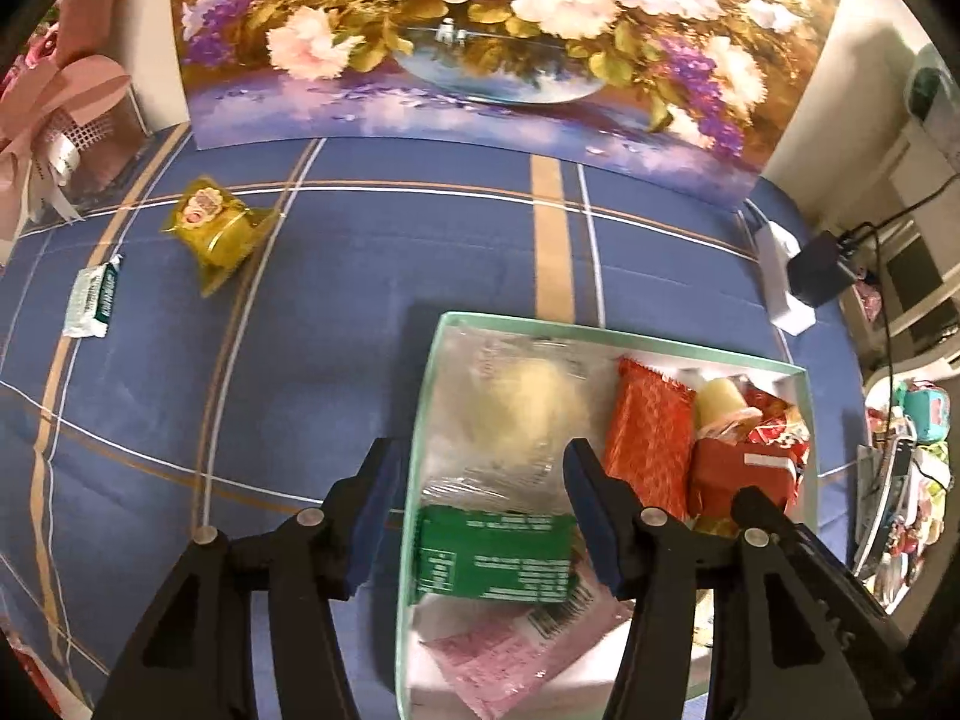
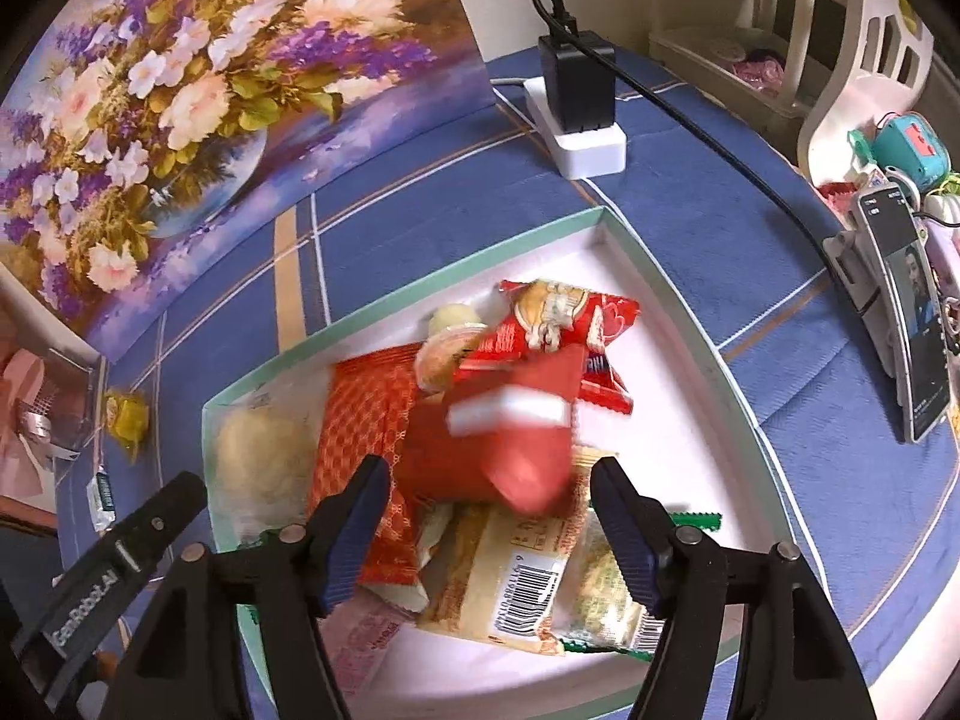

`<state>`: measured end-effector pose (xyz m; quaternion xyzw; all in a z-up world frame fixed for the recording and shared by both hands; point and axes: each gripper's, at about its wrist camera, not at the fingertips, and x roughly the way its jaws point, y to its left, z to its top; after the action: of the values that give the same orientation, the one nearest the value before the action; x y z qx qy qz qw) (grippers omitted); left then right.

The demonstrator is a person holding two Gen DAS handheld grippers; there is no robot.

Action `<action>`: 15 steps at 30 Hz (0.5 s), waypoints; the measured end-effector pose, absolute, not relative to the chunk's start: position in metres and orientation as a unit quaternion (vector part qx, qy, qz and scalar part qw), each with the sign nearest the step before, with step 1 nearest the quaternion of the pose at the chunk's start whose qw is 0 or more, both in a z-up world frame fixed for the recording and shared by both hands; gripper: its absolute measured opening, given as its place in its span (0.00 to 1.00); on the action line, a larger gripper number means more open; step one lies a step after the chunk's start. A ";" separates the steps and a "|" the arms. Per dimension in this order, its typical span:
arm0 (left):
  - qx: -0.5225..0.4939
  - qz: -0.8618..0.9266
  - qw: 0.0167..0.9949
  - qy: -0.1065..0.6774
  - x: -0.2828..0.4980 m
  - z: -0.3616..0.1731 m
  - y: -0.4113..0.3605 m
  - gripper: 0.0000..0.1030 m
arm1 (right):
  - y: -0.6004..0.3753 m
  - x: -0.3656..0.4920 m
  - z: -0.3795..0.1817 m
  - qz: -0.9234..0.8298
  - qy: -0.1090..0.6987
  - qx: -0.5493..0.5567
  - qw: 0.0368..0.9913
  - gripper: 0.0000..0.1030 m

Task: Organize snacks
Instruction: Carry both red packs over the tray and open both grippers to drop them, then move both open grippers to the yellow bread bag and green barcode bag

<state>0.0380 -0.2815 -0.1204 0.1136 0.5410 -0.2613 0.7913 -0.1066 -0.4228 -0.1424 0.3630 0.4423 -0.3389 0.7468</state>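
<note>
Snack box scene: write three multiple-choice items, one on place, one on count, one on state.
1. Where does the yellow snack lie?
A. In the box
B. On the blue cloth, outside the box
C. Between gripper fingers

2. How many snacks lie on the cloth outside the box?
A. None
B. Two
C. Five

3. How do the right gripper's jaws stand?
A. Apart, above the box
B. Clamped on the phone
C. Shut flat together

Answers: 1 B, it sits on the cloth left of the box. 2 B, the yellow one and a white-green packet. 3 A, both fingers stand apart over the red packets.
</note>
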 end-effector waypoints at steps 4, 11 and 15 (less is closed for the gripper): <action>0.121 -0.243 0.800 0.535 0.041 -0.121 -0.279 0.84 | -0.421 -0.104 -0.140 -0.335 0.438 0.358 0.753 0.79; 0.133 -0.230 0.813 0.519 0.046 -0.119 -0.277 0.92 | -0.416 -0.097 -0.137 -0.328 0.432 0.347 0.765 1.00; 0.127 -0.227 0.820 0.510 0.050 -0.118 -0.273 0.93 | -0.415 -0.096 -0.135 -0.329 0.427 0.343 0.769 1.00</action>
<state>0.0502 -0.2729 -0.1180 0.1267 0.5102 -0.2269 0.8199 -0.0958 -0.4146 -0.1351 0.3429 0.4271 -0.3291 0.7692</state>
